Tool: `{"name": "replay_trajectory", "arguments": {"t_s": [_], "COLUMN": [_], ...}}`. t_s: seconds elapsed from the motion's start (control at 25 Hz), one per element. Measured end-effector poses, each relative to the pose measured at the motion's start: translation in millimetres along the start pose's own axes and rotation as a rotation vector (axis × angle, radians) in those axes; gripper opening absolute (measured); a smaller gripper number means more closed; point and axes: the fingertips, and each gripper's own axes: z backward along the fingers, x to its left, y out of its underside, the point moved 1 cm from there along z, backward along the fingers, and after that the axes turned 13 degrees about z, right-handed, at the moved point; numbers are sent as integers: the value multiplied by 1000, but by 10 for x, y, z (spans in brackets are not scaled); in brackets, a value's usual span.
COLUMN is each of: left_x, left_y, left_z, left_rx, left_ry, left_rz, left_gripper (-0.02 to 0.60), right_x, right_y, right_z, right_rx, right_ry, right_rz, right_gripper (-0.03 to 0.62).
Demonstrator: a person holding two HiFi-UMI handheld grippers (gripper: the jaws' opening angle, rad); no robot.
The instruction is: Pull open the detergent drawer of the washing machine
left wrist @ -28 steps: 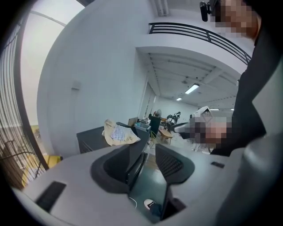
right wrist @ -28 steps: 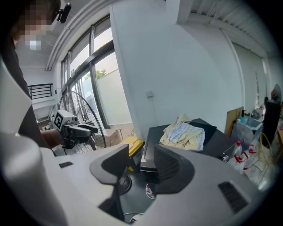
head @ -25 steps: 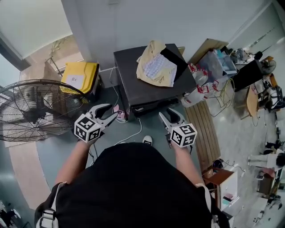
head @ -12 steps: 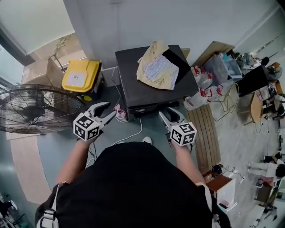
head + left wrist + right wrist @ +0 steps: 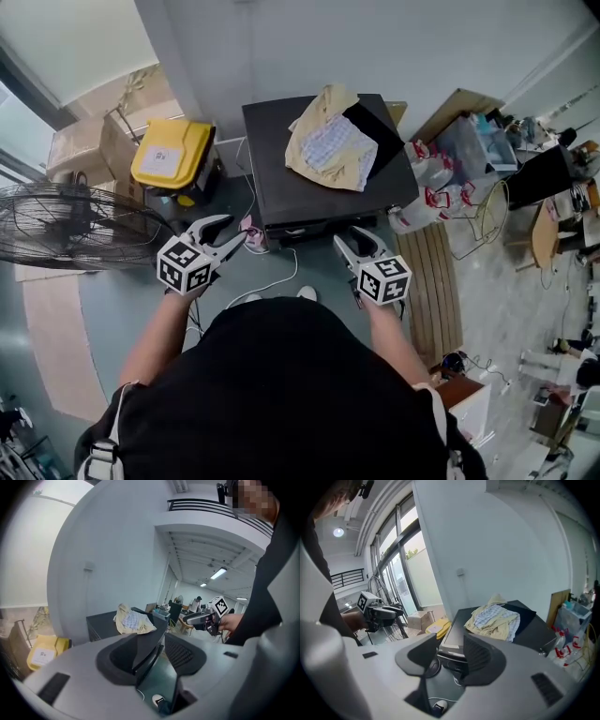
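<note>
Meanwhile, both the left tool (image 5: 232,232) and right tool (image 5: 351,240) hover released and empty just short of the dark washing machine (image 5: 291,192), clothes (image 5: 330,141) heaped on its top

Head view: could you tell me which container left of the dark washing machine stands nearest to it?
The yellow plastic bin with the white label, right beside the black washing machine; the brown cardboard box sits beyond it.

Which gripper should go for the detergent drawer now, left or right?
Probably right. The right gripper faces the front edge of the washing machine, and its open jaws frame the front panel. The left gripper sits off the left corner, angled sideways. The drawer itself isn't clearly visible.
</note>
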Motion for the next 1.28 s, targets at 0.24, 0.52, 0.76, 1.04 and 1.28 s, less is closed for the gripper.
{"name": "replay_trajectory", "arguments": {"t_s": [0.24,0.52,0.76,1.04,1.28], "left_x": [60,185,286,324,331], "left_y": [92,266,428,657,879], "left_z": [-135,-355,-545,-783,-967], "left_rx": [22,71,108,164,218], "left_ry": [-22,-45,-61,-60,-64], "left_rz": [30,86,123,157,175], "left_gripper": [191,191,191,191,190], "right_x": [-133,-245,-381,-471,-505], "right_y": [145,280,428,704,923], "right_z": [-94,-230,-361,-546,-660], "right_rx": [32,72,110,181,232], "right_ry": [-23,-64,-93,-130,-168], "right_rz": [-9,-12,-13,-18,-18], "right_gripper": [183,182,181,182,183]}}
